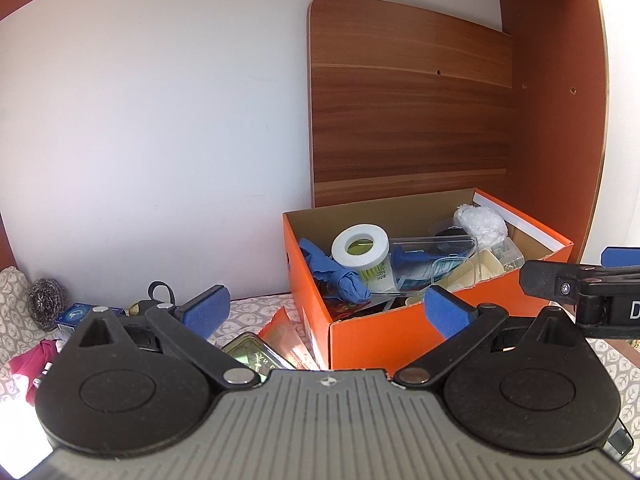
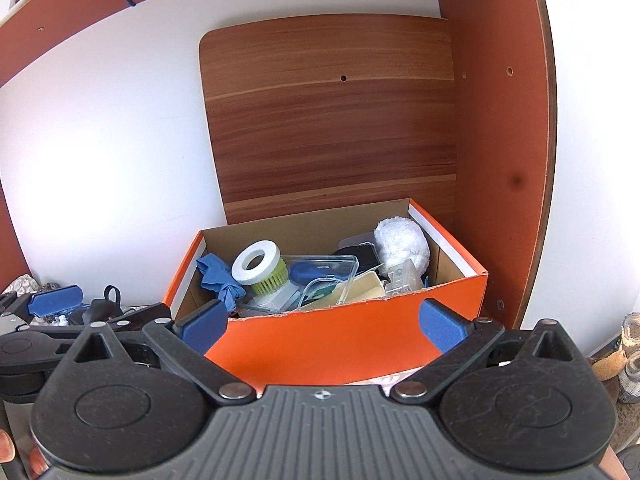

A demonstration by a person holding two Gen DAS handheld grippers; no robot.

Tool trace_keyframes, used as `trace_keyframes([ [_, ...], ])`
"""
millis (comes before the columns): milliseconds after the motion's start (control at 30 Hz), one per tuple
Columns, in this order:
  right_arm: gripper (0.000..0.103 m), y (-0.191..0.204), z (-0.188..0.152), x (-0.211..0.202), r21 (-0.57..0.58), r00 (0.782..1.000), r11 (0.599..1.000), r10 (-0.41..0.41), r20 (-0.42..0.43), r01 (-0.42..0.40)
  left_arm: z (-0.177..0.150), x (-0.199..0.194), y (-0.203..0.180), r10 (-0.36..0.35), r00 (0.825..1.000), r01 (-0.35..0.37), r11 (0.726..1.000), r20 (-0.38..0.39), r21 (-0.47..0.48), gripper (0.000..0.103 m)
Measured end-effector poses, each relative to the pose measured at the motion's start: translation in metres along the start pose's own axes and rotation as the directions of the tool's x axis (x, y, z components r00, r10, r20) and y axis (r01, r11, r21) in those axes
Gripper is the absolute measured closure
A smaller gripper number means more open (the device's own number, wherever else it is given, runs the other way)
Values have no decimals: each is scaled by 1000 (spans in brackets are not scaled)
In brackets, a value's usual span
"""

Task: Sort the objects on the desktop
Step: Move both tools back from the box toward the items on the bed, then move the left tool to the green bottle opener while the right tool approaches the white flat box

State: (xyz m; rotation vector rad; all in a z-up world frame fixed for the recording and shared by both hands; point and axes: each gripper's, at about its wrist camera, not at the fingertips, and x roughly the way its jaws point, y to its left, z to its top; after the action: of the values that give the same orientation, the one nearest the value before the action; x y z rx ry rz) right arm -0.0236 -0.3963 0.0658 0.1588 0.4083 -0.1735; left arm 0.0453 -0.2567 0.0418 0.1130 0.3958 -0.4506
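Observation:
An orange cardboard box stands against the wall, holding a white and green brush, blue gloves, clear plastic trays and a white fluffy pad. My left gripper is open and empty, just in front of the box's left corner. My right gripper is open and empty, in front of the box's long side. The right gripper's finger shows at the right edge of the left wrist view. The left gripper shows at the left of the right wrist view.
Left of the box lie a green tin, a steel scourer, a blue carton, a pink cloth and a black clip. A wooden board leans behind the box. A cabinet side panel stands to the right.

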Motion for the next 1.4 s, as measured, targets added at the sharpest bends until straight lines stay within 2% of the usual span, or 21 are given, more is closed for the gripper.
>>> trace_keyframes([
  [433,0,18,-4,-24,-12,997,998,64,37,-64,-9,-20,14,-35,999,35,999,12,-1,0],
  [900,0,56,-23,-48,-49,986,986,159,43,-157,-26,-39,45,-16,1000,16,1000,24,-4,0],
  [1200,0,88,-41,-59,-88,975,972,222,8,-220,-49,-61,71,25,999,-25,1000,26,4,0],
  [1400,0,105,-59,-62,-109,972,966,231,-34,-233,-66,-77,89,38,999,-39,999,28,20,0],
])
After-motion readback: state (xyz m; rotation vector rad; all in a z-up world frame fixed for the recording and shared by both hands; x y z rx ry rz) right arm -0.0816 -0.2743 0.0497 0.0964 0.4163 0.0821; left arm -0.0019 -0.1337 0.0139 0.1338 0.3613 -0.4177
